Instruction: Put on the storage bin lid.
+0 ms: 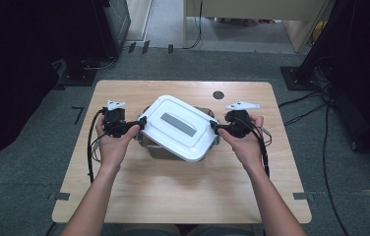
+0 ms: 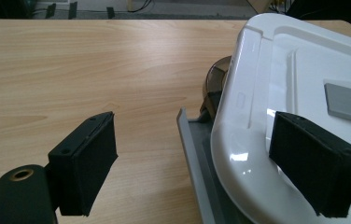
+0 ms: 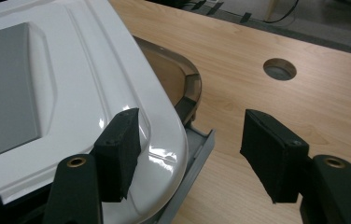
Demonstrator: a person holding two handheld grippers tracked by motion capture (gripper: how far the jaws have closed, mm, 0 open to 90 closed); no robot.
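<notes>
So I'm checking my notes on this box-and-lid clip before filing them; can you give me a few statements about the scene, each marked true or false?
1. The white lid sits askew on the box, not squarely shut. True.
2. The left gripper has its jaws clamped tight on the lid. False: they stand wide apart, one over the lid's edge, the other out over the table.
3. The right gripper is open. True.
4. The lid carries a grey panel in its middle. True.
5. The round hole in the table lies under the lid. False: it is uncovered, toward the far edge.
</notes>
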